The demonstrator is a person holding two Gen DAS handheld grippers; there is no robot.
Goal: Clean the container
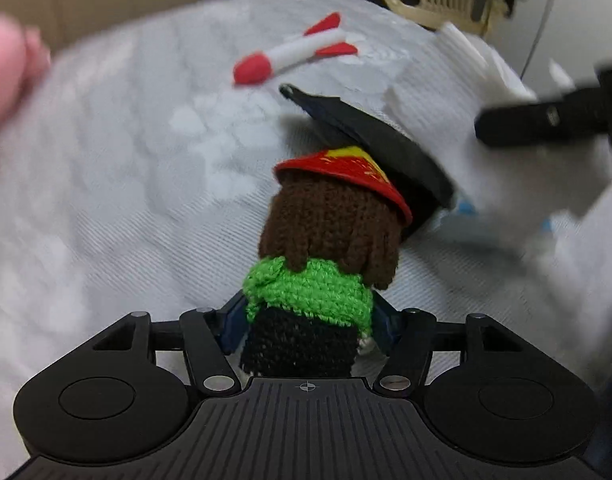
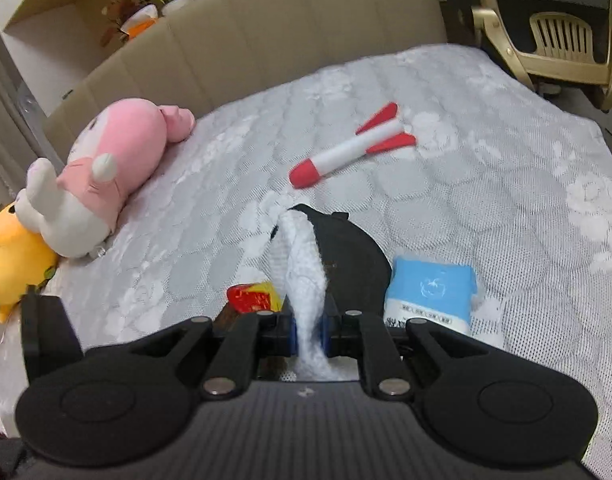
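Observation:
My left gripper (image 1: 306,324) is shut on a crocheted doll (image 1: 326,248) with brown hair, a green collar and a black body. The doll wears a red and yellow hat (image 1: 346,172). Beyond it lies a black dish-like container (image 1: 370,140) on the bed. My right gripper (image 2: 309,332) is shut on a white tissue (image 2: 302,264) that drapes over the black container (image 2: 346,252). The red and yellow hat (image 2: 254,296) shows just left of the tissue. In the left wrist view the right gripper (image 1: 546,118) and its white tissue (image 1: 466,92) are blurred at the right.
A red and white toy rocket (image 2: 354,148) lies on the grey quilted bed (image 2: 486,184). A blue tissue pack (image 2: 430,292) sits right of the container. A pink plush (image 2: 106,168) and a yellow plush (image 2: 10,256) lie at the left. A chair (image 2: 562,40) stands beyond the bed.

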